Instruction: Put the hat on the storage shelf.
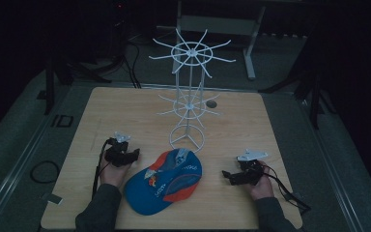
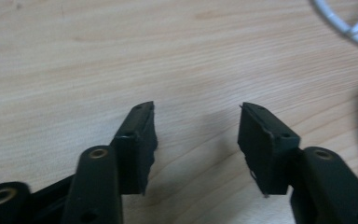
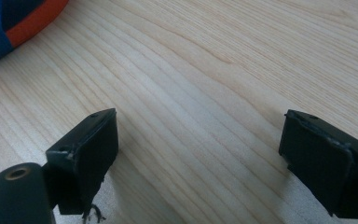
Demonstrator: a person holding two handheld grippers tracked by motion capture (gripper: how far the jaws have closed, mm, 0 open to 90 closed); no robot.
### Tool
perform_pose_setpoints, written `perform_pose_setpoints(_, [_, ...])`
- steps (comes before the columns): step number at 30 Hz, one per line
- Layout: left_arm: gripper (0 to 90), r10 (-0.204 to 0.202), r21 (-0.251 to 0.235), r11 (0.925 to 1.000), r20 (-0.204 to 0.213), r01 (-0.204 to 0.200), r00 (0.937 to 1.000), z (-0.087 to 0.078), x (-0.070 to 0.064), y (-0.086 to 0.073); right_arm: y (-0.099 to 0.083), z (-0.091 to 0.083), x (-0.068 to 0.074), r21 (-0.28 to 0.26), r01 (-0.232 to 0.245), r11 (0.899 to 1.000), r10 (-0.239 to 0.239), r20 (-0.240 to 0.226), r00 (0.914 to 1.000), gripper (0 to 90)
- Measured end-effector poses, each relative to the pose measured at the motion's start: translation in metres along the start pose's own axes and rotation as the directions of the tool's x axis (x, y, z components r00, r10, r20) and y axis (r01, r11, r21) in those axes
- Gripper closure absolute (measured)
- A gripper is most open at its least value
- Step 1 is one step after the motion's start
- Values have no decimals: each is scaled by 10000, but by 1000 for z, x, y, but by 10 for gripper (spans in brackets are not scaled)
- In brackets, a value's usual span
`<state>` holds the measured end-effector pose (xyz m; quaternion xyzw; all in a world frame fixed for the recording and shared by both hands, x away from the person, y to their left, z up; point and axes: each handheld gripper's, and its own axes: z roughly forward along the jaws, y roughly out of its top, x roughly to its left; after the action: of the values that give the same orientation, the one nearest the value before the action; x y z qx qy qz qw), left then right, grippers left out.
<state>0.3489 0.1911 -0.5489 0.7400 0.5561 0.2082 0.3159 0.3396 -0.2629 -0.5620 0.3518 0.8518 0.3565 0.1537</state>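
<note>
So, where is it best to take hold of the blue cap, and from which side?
Probably by the brim of the blue cap: it is the thin, flat edge, pointing toward the person. The left gripper lies just to its left, jaws open, so coming in from that side looks shortest.

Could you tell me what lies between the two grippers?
In the high view, the blue and orange fabric cap lies between the left gripper and right gripper.

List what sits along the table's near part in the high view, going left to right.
Left tool → blue and orange cap → right tool.
</note>
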Motion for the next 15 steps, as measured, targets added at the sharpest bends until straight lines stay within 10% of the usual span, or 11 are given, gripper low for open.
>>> perform_pose_setpoints(15, [503, 296, -300, 9992, 994, -267, 9946, -29, -16, 15, -1, 0, 1, -11, -97, 10000, 97, 78, 9999, 117])
